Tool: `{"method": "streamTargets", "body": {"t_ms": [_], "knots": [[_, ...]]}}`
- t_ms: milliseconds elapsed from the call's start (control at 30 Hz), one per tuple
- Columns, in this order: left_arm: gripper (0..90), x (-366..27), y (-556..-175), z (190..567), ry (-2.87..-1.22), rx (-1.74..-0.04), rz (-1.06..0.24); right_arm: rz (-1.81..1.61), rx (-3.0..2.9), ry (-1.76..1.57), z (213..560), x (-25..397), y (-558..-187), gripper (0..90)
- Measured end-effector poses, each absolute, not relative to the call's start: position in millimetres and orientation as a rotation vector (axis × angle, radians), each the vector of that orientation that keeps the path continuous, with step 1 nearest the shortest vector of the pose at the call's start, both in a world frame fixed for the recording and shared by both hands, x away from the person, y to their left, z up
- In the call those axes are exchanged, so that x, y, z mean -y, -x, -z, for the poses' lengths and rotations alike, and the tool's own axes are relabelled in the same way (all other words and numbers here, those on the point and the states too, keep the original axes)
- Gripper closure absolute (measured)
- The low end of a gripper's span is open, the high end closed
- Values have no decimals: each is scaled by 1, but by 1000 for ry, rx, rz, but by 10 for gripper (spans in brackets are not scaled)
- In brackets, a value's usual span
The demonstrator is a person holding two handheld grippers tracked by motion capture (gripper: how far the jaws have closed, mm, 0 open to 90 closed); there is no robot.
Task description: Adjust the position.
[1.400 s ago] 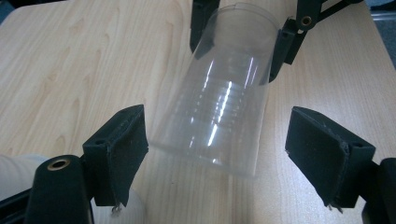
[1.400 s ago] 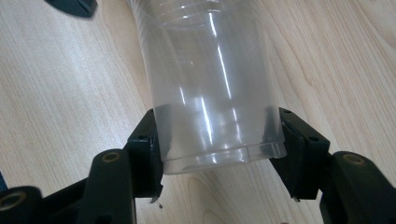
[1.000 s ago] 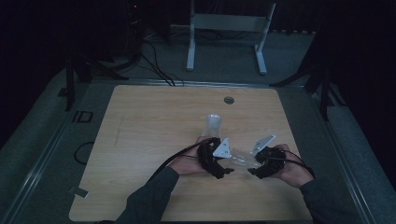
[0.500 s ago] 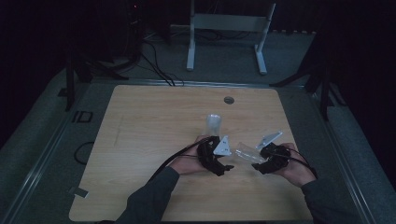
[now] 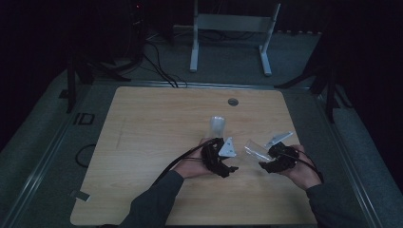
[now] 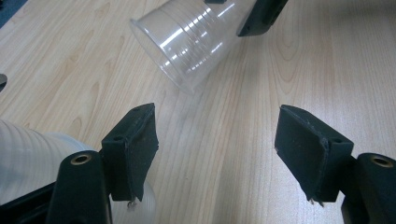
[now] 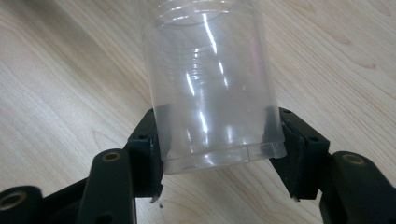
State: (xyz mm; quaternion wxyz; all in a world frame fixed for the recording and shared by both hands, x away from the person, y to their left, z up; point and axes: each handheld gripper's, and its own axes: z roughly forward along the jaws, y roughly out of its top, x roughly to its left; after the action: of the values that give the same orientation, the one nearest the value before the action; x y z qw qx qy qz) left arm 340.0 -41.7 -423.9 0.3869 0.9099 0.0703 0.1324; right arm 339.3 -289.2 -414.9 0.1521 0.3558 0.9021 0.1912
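Note:
A clear plastic cup [image 5: 254, 151] hangs on its side just above the wooden table [image 5: 142, 142], its mouth toward my left gripper. My right gripper [image 5: 266, 160] is shut on it near its base; in the right gripper view both pads press the cup [image 7: 210, 84] walls. My left gripper [image 5: 231, 167] stands open a short way to the left, with nothing between its jaws. In the left gripper view [image 6: 217, 140] the held cup [image 6: 187, 42] lies ahead. A second, upright cup [image 5: 217, 126] stands on the table behind the left gripper, and its ribbed wall [image 6: 28, 158] shows at the lower left.
A round grey grommet [image 5: 232, 101] sits in the table's far middle. Past the table a white metal frame [image 5: 233, 28] stands on the floor, with cables [image 5: 157, 61] beside it. The left half of the table is bare wood.
My right gripper has drifted slightly right with the clear cup, widening the gap to the left gripper. The left gripper and the upright cup have stayed put.

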Motion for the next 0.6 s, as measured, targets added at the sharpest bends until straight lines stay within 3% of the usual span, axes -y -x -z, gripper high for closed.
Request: {"method": "streamTargets", "body": {"t_ms": [600], "knots": [[301,44,-340,427,-2297,-216,-328,-567,-2479,-1153,419,291,-341,418]]}}
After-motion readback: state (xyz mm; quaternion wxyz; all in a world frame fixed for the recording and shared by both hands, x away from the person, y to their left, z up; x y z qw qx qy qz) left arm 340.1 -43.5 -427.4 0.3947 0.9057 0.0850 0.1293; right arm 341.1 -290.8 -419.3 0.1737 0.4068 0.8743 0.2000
